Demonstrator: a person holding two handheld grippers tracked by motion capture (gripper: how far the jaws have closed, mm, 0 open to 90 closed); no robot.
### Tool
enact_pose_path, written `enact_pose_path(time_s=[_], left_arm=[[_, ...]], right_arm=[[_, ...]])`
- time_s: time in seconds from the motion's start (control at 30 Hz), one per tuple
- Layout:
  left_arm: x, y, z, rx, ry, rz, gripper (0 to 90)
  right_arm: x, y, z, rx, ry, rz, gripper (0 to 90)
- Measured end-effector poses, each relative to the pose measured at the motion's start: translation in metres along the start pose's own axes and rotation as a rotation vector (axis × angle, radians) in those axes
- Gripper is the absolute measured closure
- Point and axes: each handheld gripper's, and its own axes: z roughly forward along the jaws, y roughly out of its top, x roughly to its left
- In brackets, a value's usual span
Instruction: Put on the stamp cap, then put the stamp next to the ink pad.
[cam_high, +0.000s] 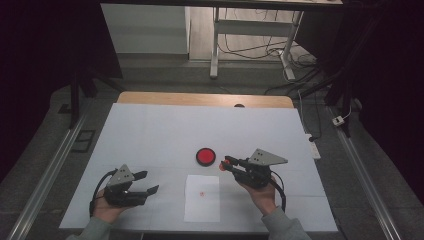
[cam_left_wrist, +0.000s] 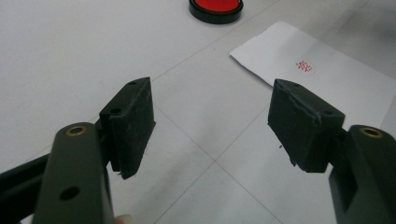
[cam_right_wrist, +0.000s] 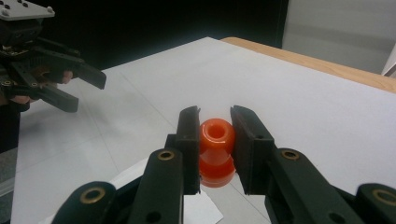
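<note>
An orange stamp (cam_right_wrist: 216, 140) stands upright between the jaws of my right gripper (cam_right_wrist: 215, 122), which is shut on it. In the high view the right gripper (cam_high: 225, 164) holds the stamp (cam_high: 222, 167) just right of a round red ink pad (cam_high: 205, 156). A white paper sheet (cam_high: 202, 205) lies at the front middle of the table with a small red stamp mark (cam_high: 202, 194) on it. My left gripper (cam_high: 151, 181) hovers left of the sheet, open and with nothing in it. In the left gripper view, between its fingers (cam_left_wrist: 133, 121), I see bare table, the sheet (cam_left_wrist: 341, 88), the mark (cam_left_wrist: 304, 66) and the pad (cam_left_wrist: 215, 7).
A white cover (cam_high: 165, 130) spreads over the table, with a wooden strip (cam_high: 200, 98) along the far edge. Beyond the table are a desk frame (cam_high: 215, 45) and cables on the floor. The left gripper (cam_right_wrist: 86, 92) appears far left in the right gripper view.
</note>
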Motion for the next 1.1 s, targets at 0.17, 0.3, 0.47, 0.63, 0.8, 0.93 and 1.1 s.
enact_pose_path(time_s=[0.17, 0.3, 0.47, 0.63, 0.8, 0.93, 1.1], left_arm=[[0.0, 0.0, 0.0, 0.001, 0.003, -0.002, 31.0], [0.001, 0.0, 0.0, 0.002, 0.001, -0.002, 30.9], [0.002, 0.0, 0.001, 0.002, -0.002, -0.009, 30.7], [0.002, 0.0, 0.001, 0.003, -0.003, -0.008, 30.4], [0.002, 0.0, 0.002, 0.005, -0.003, -0.008, 30.3], [0.002, 0.0, 0.002, 0.006, -0.004, -0.008, 30.2], [0.003, 0.0, 0.002, 0.005, -0.004, -0.014, 30.2]], right_arm=[[0.0, 0.0, 0.0, 0.001, -0.003, -0.004, 72.0], [-0.001, 0.0, 0.002, 0.002, -0.004, -0.003, 72.0], [-0.003, -0.001, 0.006, 0.014, -0.014, -0.006, 72.0], [-0.008, -0.002, 0.013, 0.029, -0.035, -0.001, 72.0], [-0.014, -0.002, 0.02, 0.04, -0.055, -0.001, 71.9], [-0.019, -0.004, 0.026, 0.05, -0.068, 0.003, 71.9], [-0.025, -0.006, 0.031, 0.067, -0.087, 0.012, 71.9]])
